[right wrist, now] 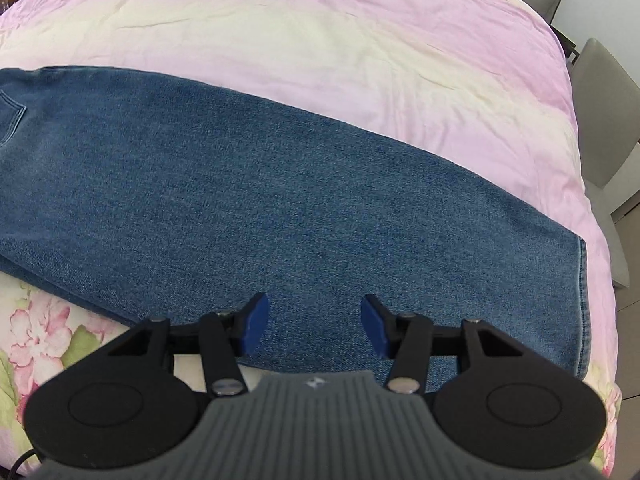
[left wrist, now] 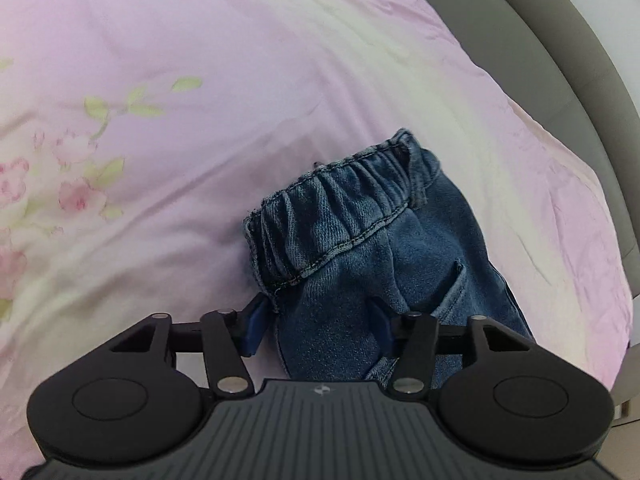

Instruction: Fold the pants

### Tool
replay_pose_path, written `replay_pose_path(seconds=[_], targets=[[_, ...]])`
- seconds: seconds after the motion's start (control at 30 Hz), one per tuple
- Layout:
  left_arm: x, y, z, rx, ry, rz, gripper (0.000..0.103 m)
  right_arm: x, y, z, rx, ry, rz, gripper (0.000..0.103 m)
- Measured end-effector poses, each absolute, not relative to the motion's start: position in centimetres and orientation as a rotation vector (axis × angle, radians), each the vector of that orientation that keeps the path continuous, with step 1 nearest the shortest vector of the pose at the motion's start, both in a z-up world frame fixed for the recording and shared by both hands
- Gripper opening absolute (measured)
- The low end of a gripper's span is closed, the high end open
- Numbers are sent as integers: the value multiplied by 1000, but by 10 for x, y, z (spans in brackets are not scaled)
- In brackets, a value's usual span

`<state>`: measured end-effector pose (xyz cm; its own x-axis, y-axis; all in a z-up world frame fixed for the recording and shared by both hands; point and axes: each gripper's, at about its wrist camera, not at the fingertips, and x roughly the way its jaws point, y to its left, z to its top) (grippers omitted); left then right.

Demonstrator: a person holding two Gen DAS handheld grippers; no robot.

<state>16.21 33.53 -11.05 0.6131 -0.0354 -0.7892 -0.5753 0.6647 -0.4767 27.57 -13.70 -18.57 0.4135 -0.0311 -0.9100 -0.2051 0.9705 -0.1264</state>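
In my left wrist view, my left tongs [left wrist: 318, 326] point down at the waist end of the jeans [left wrist: 360, 248]. The stretchy waistband [left wrist: 332, 204] is bunched up and lies on the pink flowered bed cover [left wrist: 200, 60]. My two blue pads stand about half open. One pad [left wrist: 256, 328] is just off the edge of the denim, the other pad [left wrist: 380, 328] is over it. Denim sits between them, but I cannot tell if they press on it yet.

I think this cloth is soft and floppy, thick and a bit heavy. It will bend where I lift it and sag in the middle. It is not slippery and it will not break. The thick waistband is a good place to pinch.

In my right wrist view, my right tongs [right wrist: 314, 330] hang over the long leg part of the jeans [right wrist: 260, 184], which lies flat across the bed cover [right wrist: 320, 32]. These tongs are half open too and hold nothing. The hem [right wrist: 582, 300] is off to the right, near the edge of the bed. I think the hem corner is the best spot to grab here.

I count one pair of jeans, one bed cover and two tongs. I also see one back pocket [right wrist: 12, 116] at the far left.
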Motion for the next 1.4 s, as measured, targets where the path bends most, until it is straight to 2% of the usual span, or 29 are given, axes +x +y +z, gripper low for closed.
replay_pose_path(seconds=[0.07,0.17,0.23,0.33,0.37,0.4,0.43,0.53,0.73,0.8,0.87,1.17,1.33,1.4], targets=[[171,316,-81,-620,833,324,53,276,-135,-184,-252,1140,114,48],[177,310,-38,-533,800,251,53,273,-135,-181,-303,1136,117,48],[184,316,-29,-485,822,250,53,273,-139,-183,-306,1142,117,48],[201,325,-43,-377,858,328,48,272,-145,-188,-267,1162,122,48],[210,329,-55,-326,885,366,45,272,-147,-190,-256,1167,124,48],[212,335,-69,-325,910,402,28,271,-147,-192,-249,1173,128,48],[214,341,-83,-315,947,459,21,270,-148,-195,-246,1179,133,48],[208,350,-102,-316,941,455,25,271,-153,-206,-234,1198,139,49],[208,340,-89,-229,960,436,28,270,-165,-209,-186,1179,132,53],[202,336,-82,-206,951,448,42,265,-171,-204,-169,1157,122,53],[195,323,-74,-116,926,460,47,258,-183,-198,-142,1136,88,53],[162,241,-54,-89,935,242,51,226,-331,-173,146,1088,-218,49],[161,193,-64,-103,978,137,51,224,-387,-181,316,1083,-272,48],[160,177,-67,-94,986,123,51,223,-395,-189,382,1073,-268,45]])
